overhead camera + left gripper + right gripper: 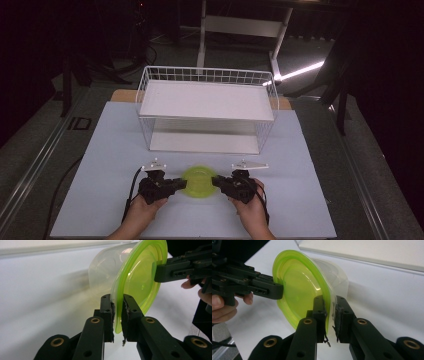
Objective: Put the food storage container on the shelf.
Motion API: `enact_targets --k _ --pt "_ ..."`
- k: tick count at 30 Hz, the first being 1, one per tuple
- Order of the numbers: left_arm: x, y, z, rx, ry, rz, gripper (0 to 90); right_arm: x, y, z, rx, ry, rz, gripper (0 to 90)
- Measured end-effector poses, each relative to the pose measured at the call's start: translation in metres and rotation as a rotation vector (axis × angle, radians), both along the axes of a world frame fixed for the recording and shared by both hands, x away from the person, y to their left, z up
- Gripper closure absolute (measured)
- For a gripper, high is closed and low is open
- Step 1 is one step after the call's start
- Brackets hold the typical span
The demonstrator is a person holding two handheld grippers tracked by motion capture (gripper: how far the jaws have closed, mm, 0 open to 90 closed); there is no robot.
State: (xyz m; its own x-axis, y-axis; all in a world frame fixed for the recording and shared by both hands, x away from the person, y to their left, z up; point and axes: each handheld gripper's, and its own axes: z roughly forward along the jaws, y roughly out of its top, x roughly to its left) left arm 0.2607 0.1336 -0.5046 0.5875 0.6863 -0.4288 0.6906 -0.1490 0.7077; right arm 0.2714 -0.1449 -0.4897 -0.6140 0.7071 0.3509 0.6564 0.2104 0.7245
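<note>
Left gripper (118,315) fingers clamp green lid (140,282) rim; right gripper (330,315) likewise, seemingly.

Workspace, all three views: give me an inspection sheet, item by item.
Surface: white table, bare around the work.
Job's things: clear container with green lid, gripped at the lid's rim from both sides.
Clutter: nothing seen.
Grippers: left claw shut on the lid's edge; right claw pinching the opposite edge.
Cables: black cable trails from the left claw.
Surroundings: white wire two-shelf rack behind, shelves bare; dark room, light strip on floor.
</note>
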Motion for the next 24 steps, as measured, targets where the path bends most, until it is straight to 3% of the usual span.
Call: enact_targets --k 7,14,18,24 --pt "0.005 0.003 0.020 -0.036 -0.066 0.010 81.8 0.004 -0.001 0.017 0.042 -0.020 -0.013 80.6" --pt "0.019 0.002 0.031 -0.067 -0.125 0.027 82.0 0.017 -0.002 0.029 0.068 -0.035 -0.050 80.5" --pt "0.025 0.002 0.032 -0.076 -0.164 0.033 82.0 0.026 -0.003 0.032 0.088 -0.035 -0.069 80.5" --pt "0.037 -0.001 0.026 -0.048 -0.166 0.063 81.7 0.036 0.000 0.028 0.065 -0.038 -0.092 80.5"
